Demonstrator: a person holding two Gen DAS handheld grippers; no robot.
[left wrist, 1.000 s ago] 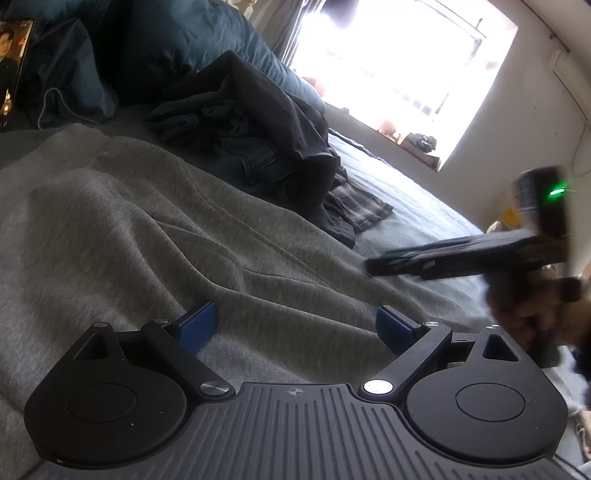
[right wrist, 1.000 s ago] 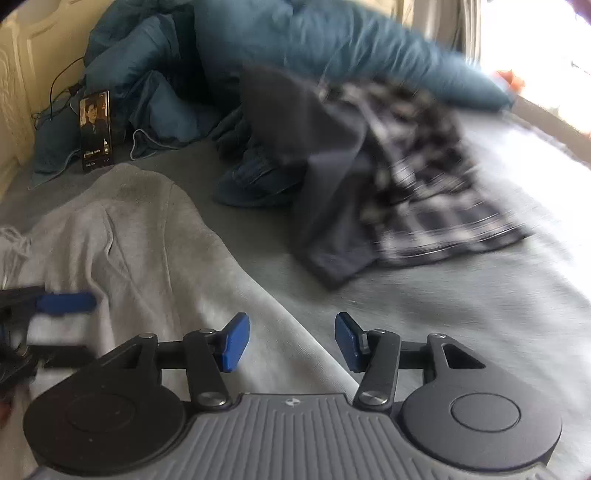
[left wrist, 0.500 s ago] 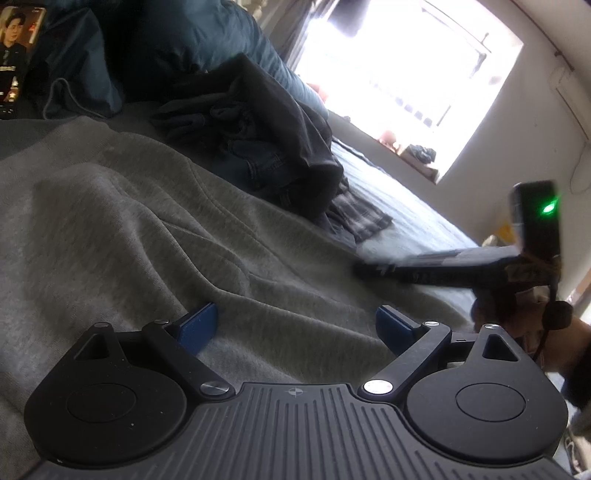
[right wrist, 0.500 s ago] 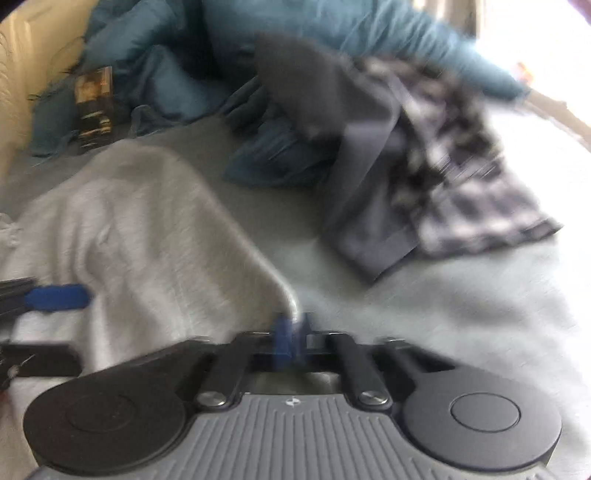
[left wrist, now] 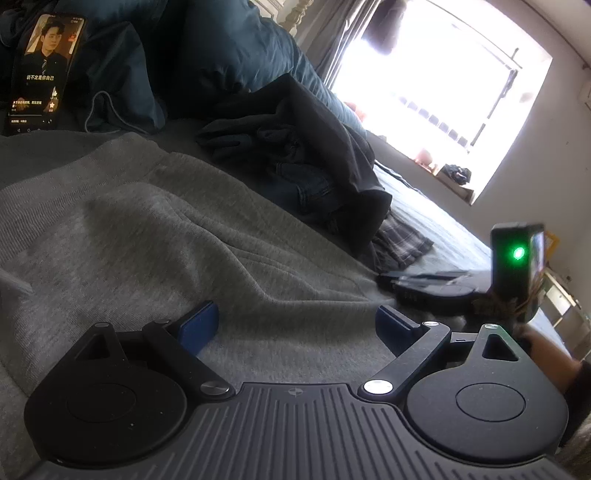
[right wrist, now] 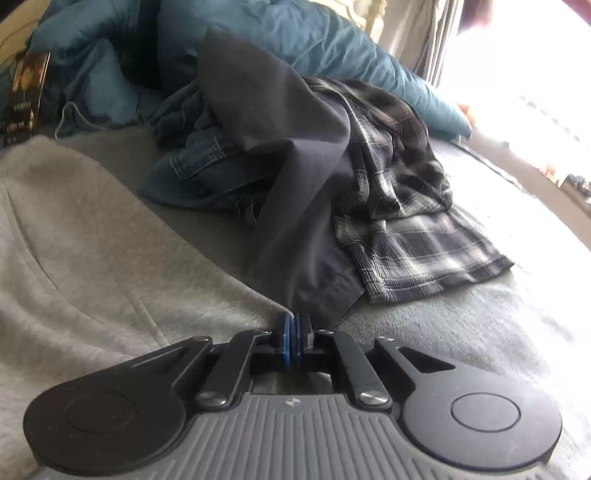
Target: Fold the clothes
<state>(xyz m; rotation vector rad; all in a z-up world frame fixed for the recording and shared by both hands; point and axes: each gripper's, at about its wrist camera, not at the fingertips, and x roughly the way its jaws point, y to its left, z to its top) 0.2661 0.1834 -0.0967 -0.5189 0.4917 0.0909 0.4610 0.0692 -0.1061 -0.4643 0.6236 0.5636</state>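
Observation:
A grey sweatshirt (left wrist: 184,240) lies spread over the bed, and also fills the left of the right wrist view (right wrist: 92,258). My left gripper (left wrist: 295,321) hovers low over it, open wide, with only flat fabric between its blue pads (left wrist: 199,325). My right gripper (right wrist: 295,326) sits at the sweatshirt's right edge with its pads almost together. The hem reaches in between them, and the jaws are opening slightly. In the left wrist view the right gripper (left wrist: 424,284) lies low on the bed at the garment's far right edge, held by a hand (left wrist: 546,354).
A heap of dark clothes lies beyond the sweatshirt: a dark jacket (right wrist: 280,147), jeans (right wrist: 199,162) and a plaid shirt (right wrist: 417,229). A teal duvet (right wrist: 295,33) is bunched behind. A lit phone (left wrist: 40,70) with a cable leans at back left. A bright window (left wrist: 424,74) is right.
The right gripper's jaws went from half open to nearly together. It dropped and came down at the sweatshirt's right edge. The left gripper stayed open and hardly moved.

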